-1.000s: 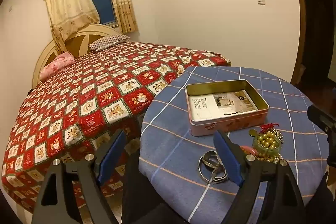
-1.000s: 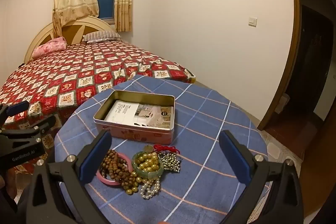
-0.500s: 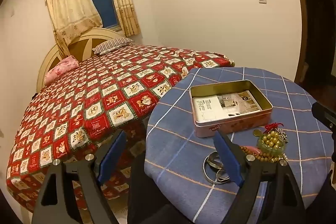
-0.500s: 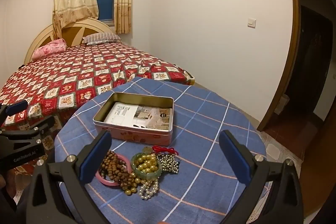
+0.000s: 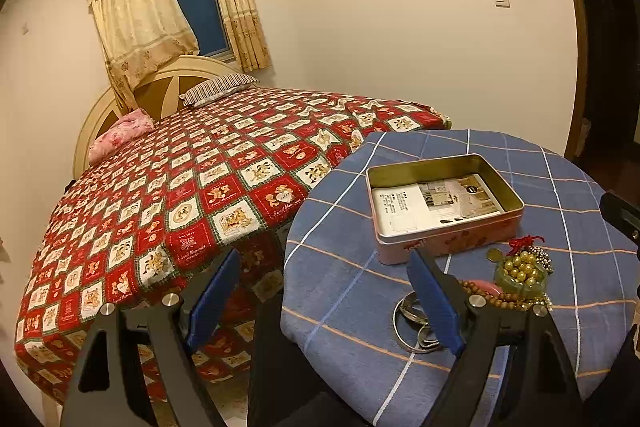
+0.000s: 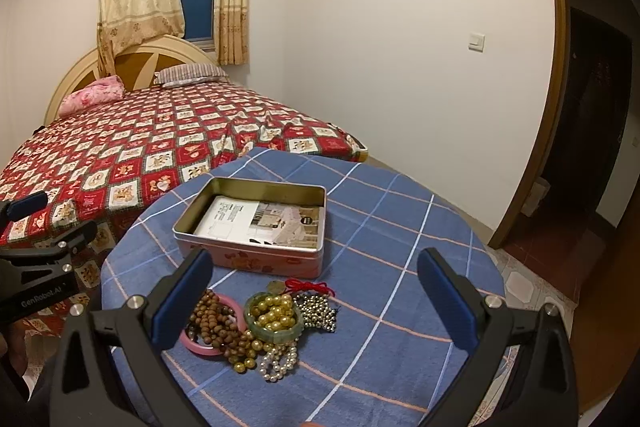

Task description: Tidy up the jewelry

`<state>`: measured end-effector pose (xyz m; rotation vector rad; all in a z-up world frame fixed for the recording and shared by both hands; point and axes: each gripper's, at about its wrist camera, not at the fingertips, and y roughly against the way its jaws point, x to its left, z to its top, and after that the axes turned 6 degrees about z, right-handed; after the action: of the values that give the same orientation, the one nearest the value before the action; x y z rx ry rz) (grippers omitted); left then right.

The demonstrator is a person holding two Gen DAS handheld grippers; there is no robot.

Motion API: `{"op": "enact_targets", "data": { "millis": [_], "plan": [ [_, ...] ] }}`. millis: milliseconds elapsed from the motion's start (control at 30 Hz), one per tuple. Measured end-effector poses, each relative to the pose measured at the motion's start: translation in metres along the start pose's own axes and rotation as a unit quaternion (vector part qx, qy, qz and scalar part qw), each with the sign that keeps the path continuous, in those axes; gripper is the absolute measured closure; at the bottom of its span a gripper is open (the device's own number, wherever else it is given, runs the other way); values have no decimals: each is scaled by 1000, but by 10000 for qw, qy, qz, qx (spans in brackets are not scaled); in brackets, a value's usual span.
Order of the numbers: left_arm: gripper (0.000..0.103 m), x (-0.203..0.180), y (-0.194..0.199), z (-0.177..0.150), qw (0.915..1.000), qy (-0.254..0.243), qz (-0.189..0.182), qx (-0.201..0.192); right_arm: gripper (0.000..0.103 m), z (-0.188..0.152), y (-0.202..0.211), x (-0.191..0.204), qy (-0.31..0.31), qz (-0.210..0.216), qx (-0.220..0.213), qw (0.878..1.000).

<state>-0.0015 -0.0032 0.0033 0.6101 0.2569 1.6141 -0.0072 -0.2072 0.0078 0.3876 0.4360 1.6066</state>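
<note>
An open pink tin box (image 6: 256, 223) with a printed leaflet inside stands on the round blue checked table (image 6: 400, 267); it also shows in the left wrist view (image 5: 444, 203). In front of it lies a pile of jewelry: brown wooden beads (image 6: 216, 323), a pink bangle (image 6: 198, 345), a green bangle holding gold beads (image 6: 274, 315), silver beads (image 6: 318, 311), a red cord (image 6: 310, 286) and pearls (image 6: 278, 363). Silver bangles (image 5: 412, 327) lie at the table's left. My right gripper (image 6: 314, 301) is open above the pile. My left gripper (image 5: 322, 301) is open at the table's left edge.
A bed with a red patterned cover (image 5: 192, 195) stands close behind and left of the table. A dark doorway (image 6: 592, 131) is at the right. The left gripper body (image 6: 36, 267) shows at the left of the right wrist view.
Both grippers have drawn back and up slightly, so the table and tin look a little farther away. Jaws stay open; nothing on the table has moved.
</note>
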Motion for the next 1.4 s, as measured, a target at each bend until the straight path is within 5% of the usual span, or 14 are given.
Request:
{"op": "enact_targets", "data": {
  "millis": [1400],
  "plan": [
    [18,13,2,2,9998,145,99,-54,0,1,2,-6,-73,-26,-97,9999]
  ]
}}
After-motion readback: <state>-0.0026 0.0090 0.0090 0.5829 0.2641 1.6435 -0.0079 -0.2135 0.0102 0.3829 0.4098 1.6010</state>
